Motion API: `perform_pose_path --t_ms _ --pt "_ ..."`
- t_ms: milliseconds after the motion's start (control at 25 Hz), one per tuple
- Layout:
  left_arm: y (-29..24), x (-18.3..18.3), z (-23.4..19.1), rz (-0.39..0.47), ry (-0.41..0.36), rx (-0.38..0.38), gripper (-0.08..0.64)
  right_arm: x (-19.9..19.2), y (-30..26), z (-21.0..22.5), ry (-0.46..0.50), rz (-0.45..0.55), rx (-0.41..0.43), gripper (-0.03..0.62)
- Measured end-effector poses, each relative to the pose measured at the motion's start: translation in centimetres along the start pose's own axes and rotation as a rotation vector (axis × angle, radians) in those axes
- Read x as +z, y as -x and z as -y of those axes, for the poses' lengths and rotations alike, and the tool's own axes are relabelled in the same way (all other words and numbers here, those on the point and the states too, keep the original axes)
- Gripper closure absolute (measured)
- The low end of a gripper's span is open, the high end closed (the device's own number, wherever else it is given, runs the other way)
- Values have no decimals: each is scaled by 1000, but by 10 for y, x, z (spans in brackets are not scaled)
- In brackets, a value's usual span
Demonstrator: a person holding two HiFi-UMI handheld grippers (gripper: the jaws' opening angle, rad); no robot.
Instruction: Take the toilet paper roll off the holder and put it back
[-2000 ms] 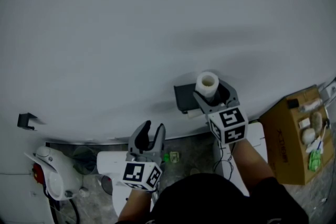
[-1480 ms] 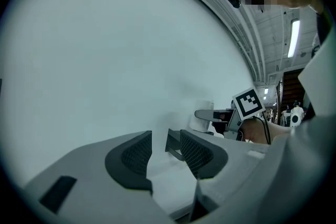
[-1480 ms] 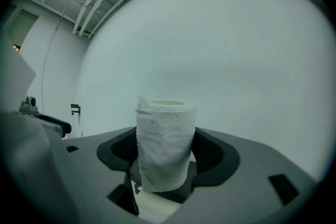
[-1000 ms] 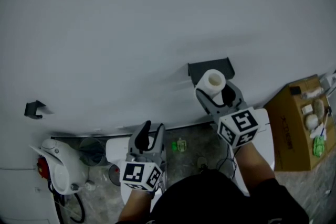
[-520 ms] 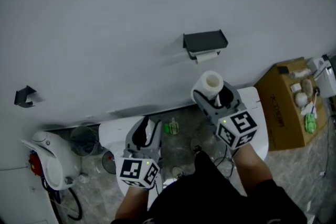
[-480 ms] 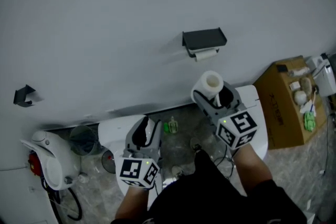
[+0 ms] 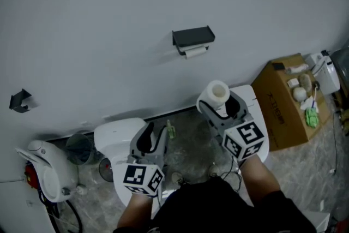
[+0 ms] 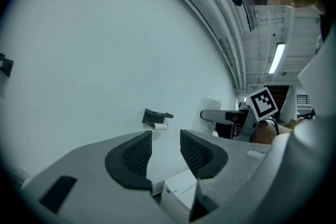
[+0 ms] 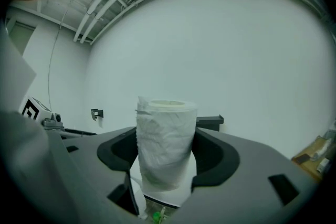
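A white toilet paper roll (image 7: 215, 93) stands upright between the jaws of my right gripper (image 7: 217, 103), which is shut on it; in the right gripper view the roll (image 9: 167, 139) fills the gap between both pads. The black wall holder (image 7: 193, 36) is up on the white wall, well apart from the roll, with a small scrap of paper (image 7: 194, 52) under it. It shows behind the roll (image 9: 211, 121) and far off in the left gripper view (image 8: 156, 114). My left gripper (image 7: 155, 134) hangs lower left, open, with nothing between its pads (image 8: 137, 153).
A white toilet (image 7: 113, 136) sits below the left gripper. A cardboard box (image 7: 284, 101) with small items stands at the right, a white appliance (image 7: 42, 169) at the lower left. A small black bracket (image 7: 20, 100) is on the wall at far left.
Both grippers have drawn back from the wall. The roll, which was at the holder, has come away with the right gripper, and the holder now stands bare and farther off.
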State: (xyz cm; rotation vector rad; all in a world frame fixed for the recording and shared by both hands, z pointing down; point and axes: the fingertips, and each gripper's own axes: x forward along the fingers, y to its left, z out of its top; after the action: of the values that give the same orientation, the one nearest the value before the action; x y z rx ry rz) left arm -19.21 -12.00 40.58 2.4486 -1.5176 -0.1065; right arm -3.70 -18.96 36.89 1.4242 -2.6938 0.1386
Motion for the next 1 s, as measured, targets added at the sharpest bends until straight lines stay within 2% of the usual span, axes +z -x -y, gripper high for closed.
perform_pose_path --t_ms 320,680,1000 --pt "-17 -10 96 -13 -40 -21 403 -3 82 48 -17 23 2 293" --pt "-39 -50 239 -52 -58 -24 403 -28 187 121 -36 -3 56 293" --pt "-29 -78 295 -89 -63 38 403 -51 237 145 -68 -17 109 293"
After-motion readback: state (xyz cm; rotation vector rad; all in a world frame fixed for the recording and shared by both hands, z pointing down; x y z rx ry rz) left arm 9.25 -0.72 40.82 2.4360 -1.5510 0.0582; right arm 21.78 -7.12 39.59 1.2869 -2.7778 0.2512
